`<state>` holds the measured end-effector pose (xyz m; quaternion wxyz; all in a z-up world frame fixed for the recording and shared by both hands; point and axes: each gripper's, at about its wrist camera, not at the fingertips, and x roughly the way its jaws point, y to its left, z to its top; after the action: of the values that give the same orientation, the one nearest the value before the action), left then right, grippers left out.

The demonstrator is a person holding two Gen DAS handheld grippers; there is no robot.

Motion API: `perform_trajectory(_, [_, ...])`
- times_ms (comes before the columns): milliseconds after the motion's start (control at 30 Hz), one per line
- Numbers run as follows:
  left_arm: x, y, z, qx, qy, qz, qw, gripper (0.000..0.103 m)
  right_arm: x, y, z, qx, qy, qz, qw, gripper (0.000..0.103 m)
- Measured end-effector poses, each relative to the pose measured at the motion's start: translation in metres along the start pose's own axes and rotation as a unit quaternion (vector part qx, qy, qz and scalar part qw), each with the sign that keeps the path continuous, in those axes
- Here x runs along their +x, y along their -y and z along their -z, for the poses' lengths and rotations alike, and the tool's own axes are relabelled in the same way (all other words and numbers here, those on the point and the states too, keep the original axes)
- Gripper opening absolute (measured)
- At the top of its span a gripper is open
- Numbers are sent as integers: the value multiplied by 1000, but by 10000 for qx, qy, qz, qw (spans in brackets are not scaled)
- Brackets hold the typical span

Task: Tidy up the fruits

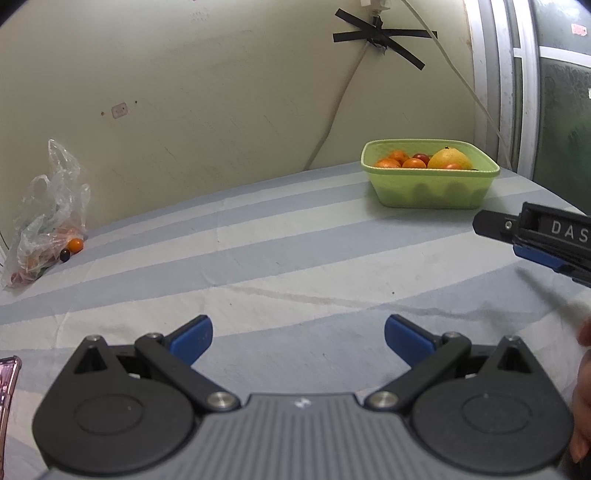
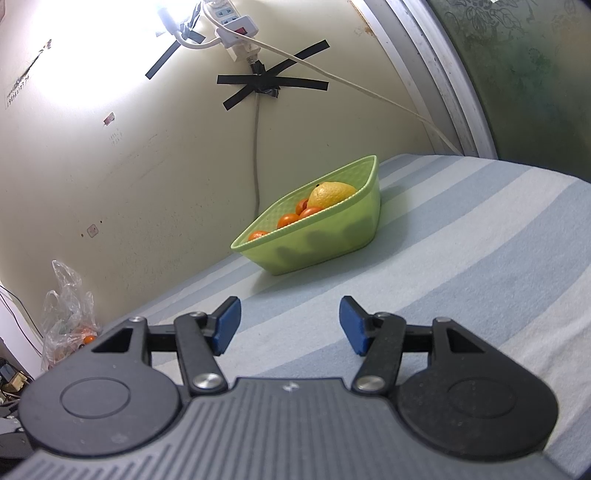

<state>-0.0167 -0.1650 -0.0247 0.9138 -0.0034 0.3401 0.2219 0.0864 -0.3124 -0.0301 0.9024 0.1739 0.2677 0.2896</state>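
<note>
A light green basket [image 1: 428, 188] [image 2: 332, 240] stands on the striped bed sheet by the wall. It holds a yellow pear [image 1: 448, 158] [image 2: 330, 194], several small oranges [image 1: 413, 163] [image 2: 289, 220] and a dark red fruit [image 1: 421, 158]. Far left by the wall lies a clear plastic bag [image 1: 48, 218] [image 2: 68, 314], with an orange [image 1: 75, 244] and a dark plum [image 1: 65, 254] at its mouth. My left gripper [image 1: 298, 341] is open over bare sheet, nothing between its blue pads. My right gripper [image 2: 290, 323] is open too, short of the basket, and shows at the right edge of the left wrist view [image 1: 532, 236].
A phone [image 1: 8, 391] lies at the left edge near me. A power strip [image 2: 231, 18] and taped cables [image 2: 271, 83] hang on the wall behind the basket. A window frame [image 1: 517, 85] stands at the right. A hand [image 1: 583, 398] shows at the right edge.
</note>
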Motion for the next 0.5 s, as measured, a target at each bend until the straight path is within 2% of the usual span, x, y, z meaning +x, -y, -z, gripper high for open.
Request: perform_trajectory(500, [1,5,3,135,-66,134,9998,103,0,0,0,0,1,-3,10000,62])
